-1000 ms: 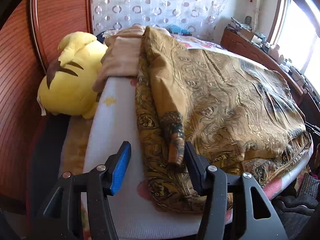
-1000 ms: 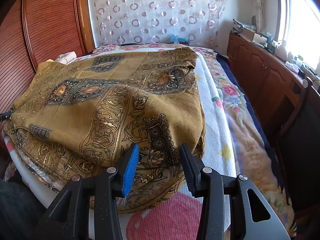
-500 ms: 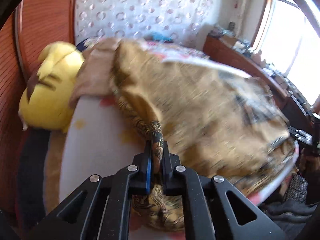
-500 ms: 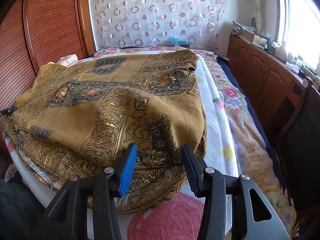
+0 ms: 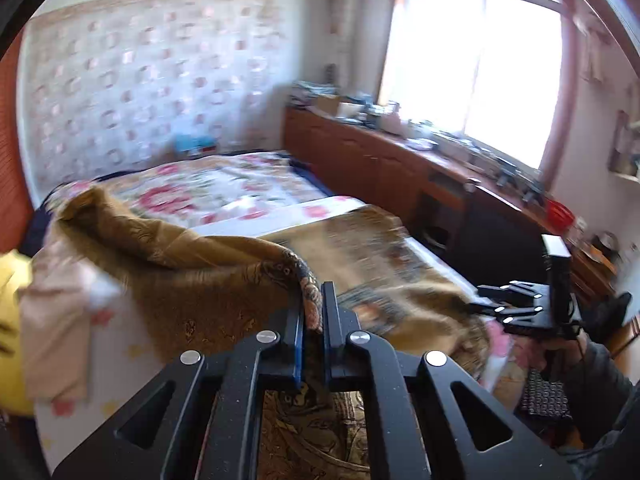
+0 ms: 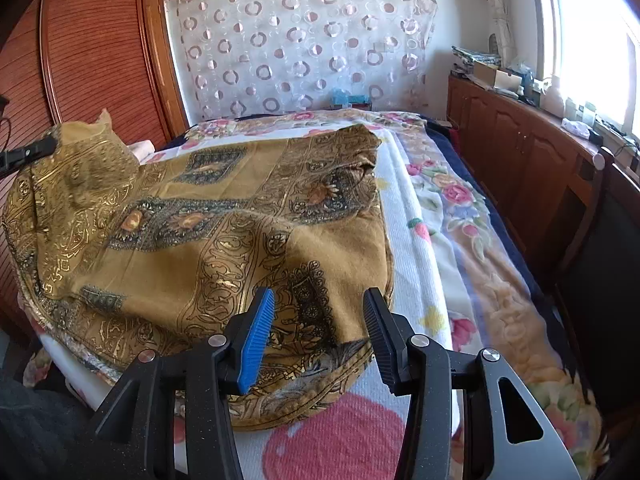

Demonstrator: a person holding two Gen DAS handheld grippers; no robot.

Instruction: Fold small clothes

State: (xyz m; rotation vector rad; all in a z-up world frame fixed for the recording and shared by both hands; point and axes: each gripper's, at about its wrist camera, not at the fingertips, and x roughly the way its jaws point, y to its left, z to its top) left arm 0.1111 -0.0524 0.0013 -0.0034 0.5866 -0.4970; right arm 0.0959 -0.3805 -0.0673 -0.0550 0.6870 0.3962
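Left gripper (image 5: 312, 320): jaws closed to a narrow slit, 2 black fingers (image 5: 332, 312) nearly parallel, clamped on a fold of the patterned garment (image 5: 224, 280); pinched cloth visible between the blue pad and the black pad. Raised above the bedding, aimed across toward the window side. Seen again at the left edge of the right wrist view (image 6: 28, 154) as a dark tip gripping a lifted corner.

Right gripper (image 6: 318, 340): jaws spread wide, blue pad (image 6: 256, 340) and black pad well apart, nothing between them. Held low, just over the near hem. Also visible in the left wrist view (image 5: 516, 308), gloved hand (image 5: 576, 348) behind it.
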